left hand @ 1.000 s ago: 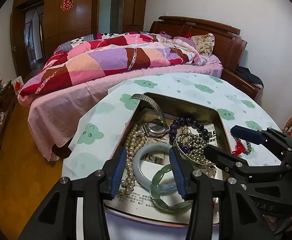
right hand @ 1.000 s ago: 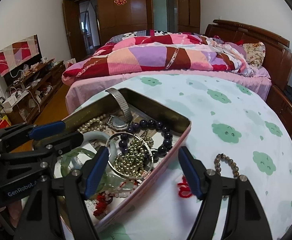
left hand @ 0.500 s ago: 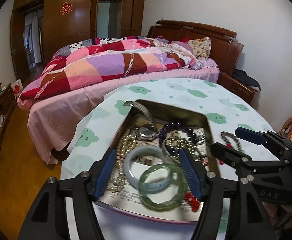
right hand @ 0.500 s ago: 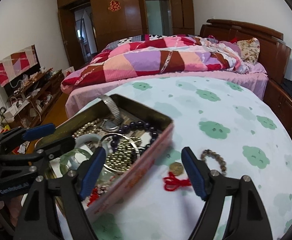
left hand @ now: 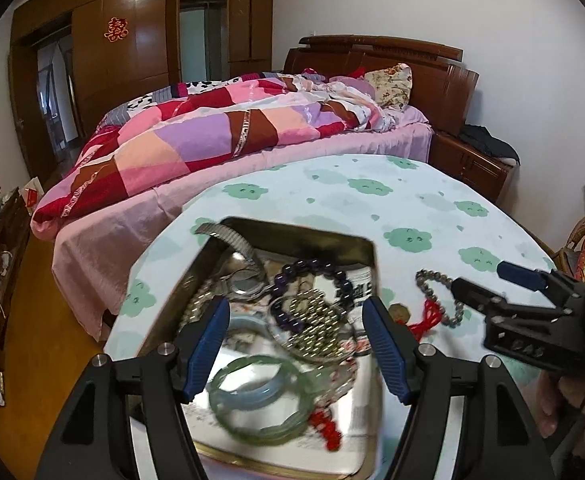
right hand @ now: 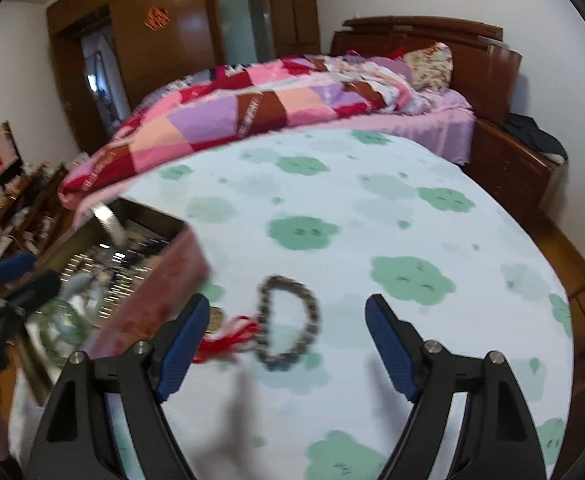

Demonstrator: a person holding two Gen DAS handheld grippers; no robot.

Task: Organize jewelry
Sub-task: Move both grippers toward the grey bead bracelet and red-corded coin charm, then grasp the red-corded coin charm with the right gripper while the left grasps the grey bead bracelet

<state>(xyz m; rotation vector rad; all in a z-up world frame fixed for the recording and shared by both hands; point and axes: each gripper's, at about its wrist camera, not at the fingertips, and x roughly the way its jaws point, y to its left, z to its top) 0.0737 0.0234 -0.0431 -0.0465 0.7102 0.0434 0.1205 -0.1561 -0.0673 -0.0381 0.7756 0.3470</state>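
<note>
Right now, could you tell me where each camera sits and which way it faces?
Left wrist: on the left claw, angled down into the jewelry tin with the green bangle; the right claw and a hand show at right.
Right wrist: on the right claw, angled down at the beaded bracelet on the tablecloth; the left claw shows at left.
Shared: tin, bracelet, tablecloth, bed.
</note>
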